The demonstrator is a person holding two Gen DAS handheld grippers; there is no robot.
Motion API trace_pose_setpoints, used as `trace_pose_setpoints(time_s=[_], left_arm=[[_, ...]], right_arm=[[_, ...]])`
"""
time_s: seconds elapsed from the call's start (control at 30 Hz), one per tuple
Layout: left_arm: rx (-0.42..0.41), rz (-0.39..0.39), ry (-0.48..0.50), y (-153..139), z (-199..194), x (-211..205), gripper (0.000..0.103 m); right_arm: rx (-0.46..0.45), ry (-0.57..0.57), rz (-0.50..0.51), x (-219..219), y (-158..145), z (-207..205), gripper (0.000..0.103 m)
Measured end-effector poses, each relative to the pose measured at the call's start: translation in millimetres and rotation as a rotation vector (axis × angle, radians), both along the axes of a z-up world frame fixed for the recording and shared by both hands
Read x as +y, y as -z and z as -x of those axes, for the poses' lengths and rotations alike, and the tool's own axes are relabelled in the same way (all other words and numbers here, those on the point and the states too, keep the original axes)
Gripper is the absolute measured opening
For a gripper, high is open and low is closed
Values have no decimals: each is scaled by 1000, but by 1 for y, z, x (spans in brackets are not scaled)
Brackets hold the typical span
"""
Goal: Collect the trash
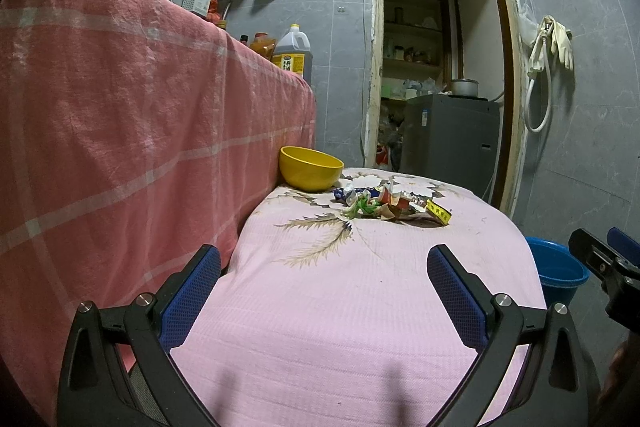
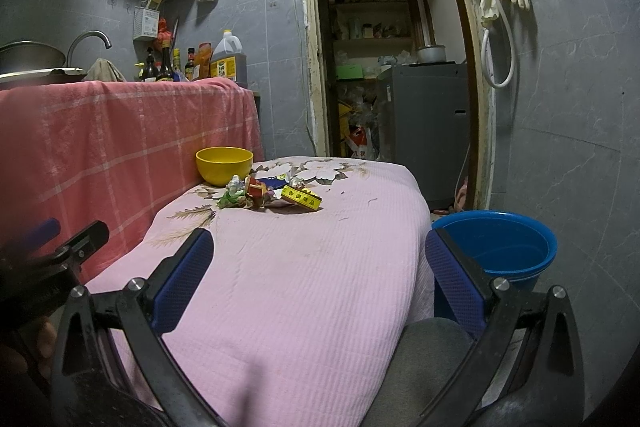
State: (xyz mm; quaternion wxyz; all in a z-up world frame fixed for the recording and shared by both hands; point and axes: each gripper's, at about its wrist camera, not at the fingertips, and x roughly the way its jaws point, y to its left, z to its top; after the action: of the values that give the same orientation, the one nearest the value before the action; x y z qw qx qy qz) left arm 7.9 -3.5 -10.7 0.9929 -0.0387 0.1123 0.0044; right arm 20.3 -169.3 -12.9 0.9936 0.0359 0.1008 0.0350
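The pink cloth (image 2: 304, 279) looked matt and ribbed, the yellow bowl (image 2: 224, 165) and blue bucket (image 2: 500, 247) smooth glossy plastic, the wrappers (image 2: 272, 193) crinkled, the tiles (image 2: 580, 147) faintly sheened.

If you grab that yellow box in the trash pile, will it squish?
Probably a bit. The yellow box looks like thin printed cardboard lying tilted among crumpled wrappers, so it likely dents under a squeeze. It seems light for its size and should lift easily. Its flat sides make rolling unlikely, though it may slide on the pink cloth.
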Motion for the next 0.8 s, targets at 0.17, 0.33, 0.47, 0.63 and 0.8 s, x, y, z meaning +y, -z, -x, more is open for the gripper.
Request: trace_pose_setpoints(time_s=[0.17,0.33,0.47,0.63,0.8], left_arm=[[1,-1,0,0,0,0,101],[1,-1,0,-1,0,0,101],[1,-2,-1,-1,0,0,101],[2,-2,-1,-1,0,0,101],[4,-2,-1,0,-1,-1,101]], right_arm=[[3,-1,-2,0,0,0,103],[6,-2,-4,5,3,-1,103],[6,-1,-3,6,4,-1,103],[7,-1,-5,6,4,-1,103],[8,-2,-6,5,3,-1,103]])
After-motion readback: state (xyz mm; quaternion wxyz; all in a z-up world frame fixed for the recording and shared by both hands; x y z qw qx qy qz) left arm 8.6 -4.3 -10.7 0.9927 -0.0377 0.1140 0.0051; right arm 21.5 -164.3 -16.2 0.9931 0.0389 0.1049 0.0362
